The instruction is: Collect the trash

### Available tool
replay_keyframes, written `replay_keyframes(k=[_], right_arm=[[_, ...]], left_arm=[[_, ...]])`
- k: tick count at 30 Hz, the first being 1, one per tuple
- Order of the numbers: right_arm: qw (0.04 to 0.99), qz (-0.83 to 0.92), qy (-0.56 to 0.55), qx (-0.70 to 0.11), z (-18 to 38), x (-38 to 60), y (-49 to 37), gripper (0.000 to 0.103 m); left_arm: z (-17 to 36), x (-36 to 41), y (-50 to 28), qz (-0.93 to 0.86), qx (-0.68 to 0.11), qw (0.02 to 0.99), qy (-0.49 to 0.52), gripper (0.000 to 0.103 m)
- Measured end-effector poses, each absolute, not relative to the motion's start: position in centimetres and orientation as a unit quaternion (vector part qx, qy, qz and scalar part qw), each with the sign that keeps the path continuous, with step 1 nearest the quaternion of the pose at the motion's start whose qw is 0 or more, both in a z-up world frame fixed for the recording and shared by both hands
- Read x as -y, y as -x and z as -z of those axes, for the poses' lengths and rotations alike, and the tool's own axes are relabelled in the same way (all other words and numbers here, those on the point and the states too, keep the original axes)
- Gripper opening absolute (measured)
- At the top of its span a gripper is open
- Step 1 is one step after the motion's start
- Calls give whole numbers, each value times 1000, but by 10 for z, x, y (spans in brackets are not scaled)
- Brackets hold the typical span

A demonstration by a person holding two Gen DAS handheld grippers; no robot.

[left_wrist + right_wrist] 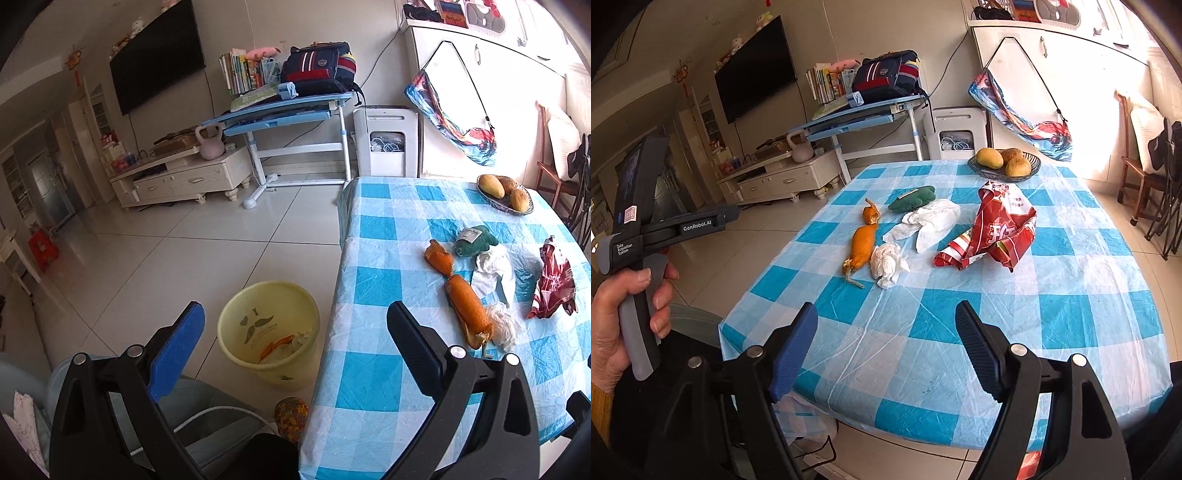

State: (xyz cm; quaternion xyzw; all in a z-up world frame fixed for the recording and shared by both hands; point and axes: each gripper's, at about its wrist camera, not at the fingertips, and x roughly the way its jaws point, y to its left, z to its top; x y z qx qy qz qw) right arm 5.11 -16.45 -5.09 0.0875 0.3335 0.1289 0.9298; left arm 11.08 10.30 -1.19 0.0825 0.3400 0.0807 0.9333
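Left wrist view: left gripper (295, 332) jaws apart, empty, above yellow plastic bin (269, 332) on the floor beside the checked table (376, 369).
Right wrist view: right gripper (886, 339) jaws apart, empty.
Crumpled white tissue (886, 263): mid-table, likely light, soft; pinch its bulk.
Orange peel (862, 247): just beside it, probably limp; grip mid-length.

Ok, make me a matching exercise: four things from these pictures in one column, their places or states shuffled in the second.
1. yellow bin
2. red snack bag
3. mangoes
4. right hand-held gripper

a. in a dark basket at the table's far end
b. open, nothing between its pads
c. on the floor beside the table
d. crumpled on the checked tablecloth

Pairs: 1-c, 2-d, 3-a, 4-b
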Motion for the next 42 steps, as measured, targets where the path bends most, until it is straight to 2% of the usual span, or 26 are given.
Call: replay_keyframes(k=[6,12,15,21,23,31,42], right_arm=[[924,-112,-97,-352,61,176,-65,74],[902,-85,-71,-416,85,179,-103,77],[895,-93,-31,-435,86,170,-124,85],[875,-114,28,-469,88,164,-175,95],[868,-116,57,-479,89,162,-191,95],[873,-122,59,-468,89,180,-233,96],[875,-110,51,-469,88,180,-233,96]], left_arm=[[29,-63,-119,-57,-352,921,-159,96],[32,-48,-117,-43,-350,920,-173,96],[29,-53,-117,-40,-350,922,-159,96],[22,-73,-118,-41,-359,927,-103,96],[21,-78,-119,-45,-363,926,-90,96],[21,-87,-122,-42,-374,925,-56,96],[29,-102,-125,-15,-424,906,13,96]])
